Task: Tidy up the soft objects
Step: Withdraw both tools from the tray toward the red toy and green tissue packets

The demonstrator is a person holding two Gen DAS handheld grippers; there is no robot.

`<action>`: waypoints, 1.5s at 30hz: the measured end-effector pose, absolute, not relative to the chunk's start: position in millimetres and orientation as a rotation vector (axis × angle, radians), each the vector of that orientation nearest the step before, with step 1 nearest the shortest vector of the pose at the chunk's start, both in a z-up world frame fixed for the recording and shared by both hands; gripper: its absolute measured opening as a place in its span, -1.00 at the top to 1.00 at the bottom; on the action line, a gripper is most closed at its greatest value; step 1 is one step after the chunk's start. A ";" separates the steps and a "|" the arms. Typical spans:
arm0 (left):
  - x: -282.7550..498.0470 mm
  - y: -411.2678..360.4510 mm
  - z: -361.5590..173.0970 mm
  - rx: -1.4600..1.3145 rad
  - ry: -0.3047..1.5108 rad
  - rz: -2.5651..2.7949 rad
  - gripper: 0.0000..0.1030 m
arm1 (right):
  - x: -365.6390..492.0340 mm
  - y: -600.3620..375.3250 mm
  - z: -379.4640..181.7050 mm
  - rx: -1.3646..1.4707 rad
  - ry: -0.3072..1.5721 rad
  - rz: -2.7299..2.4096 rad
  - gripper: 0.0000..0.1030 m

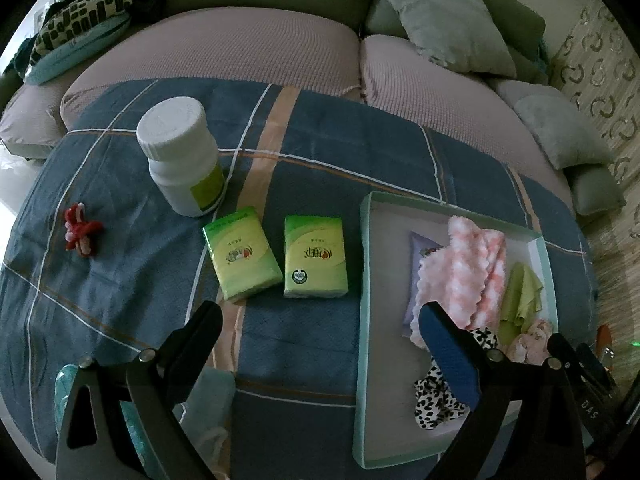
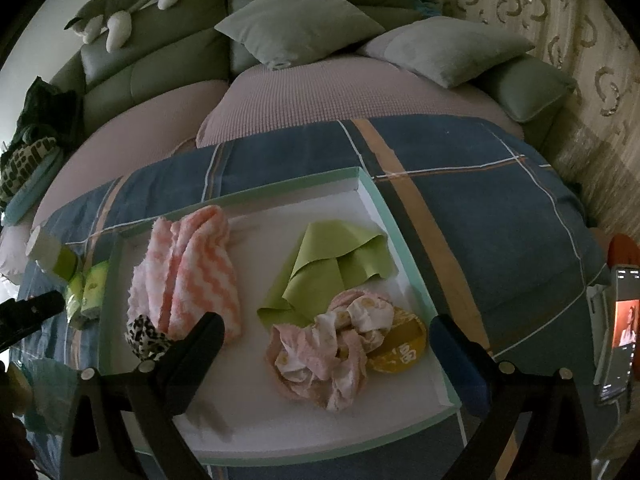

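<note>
Right wrist view shows the shallow box (image 2: 404, 216) at frame centre already gathering the soft things, the pink striped towel (image 2: 188, 268) and green cloth (image 2: 340, 264), so the right gripper (image 2: 324, 336) hangs over it, fingers spread and empty. Left wrist view has the left gripper (image 1: 320, 320), fingers equally wide, aimed at the two tissue packs (image 1: 276, 256) on the tabletop left of the box, probably the next soft pick, while the hard white bottle (image 1: 184, 160) stays out.

My left tongs (image 1: 320, 320): black arms, silver screws, one blue pad, "DAS" lettering. My right tongs (image 2: 328, 334): same black-and-blue build.
</note>
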State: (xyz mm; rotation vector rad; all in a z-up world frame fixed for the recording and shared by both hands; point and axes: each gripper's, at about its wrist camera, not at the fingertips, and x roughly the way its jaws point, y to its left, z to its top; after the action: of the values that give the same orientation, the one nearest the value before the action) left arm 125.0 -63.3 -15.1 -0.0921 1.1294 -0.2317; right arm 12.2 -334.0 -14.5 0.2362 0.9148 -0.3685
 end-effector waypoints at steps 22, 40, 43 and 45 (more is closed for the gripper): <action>111.9 75.7 18.0 -0.195 1.005 0.126 -0.92 | 36.1 -256.8 -12.0 0.211 0.903 -0.171 -1.00; 109.4 96.9 24.9 -0.264 0.979 0.113 -0.92 | 43.6 -222.0 -12.8 0.184 0.921 -0.114 -1.00; 113.6 104.1 18.5 -0.277 0.992 0.130 -0.92 | 45.4 -216.5 -15.7 0.175 0.928 -0.106 -1.00; 116.3 108.9 13.5 -0.287 1.007 0.133 -0.92 | 46.0 -212.9 -17.3 0.171 0.932 -0.096 -1.00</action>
State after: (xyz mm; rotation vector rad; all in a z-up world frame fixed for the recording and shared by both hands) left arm 116.3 108.9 13.5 -0.2868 1.0073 0.1333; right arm 46.0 -212.9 -17.3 0.1713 0.9321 -0.0956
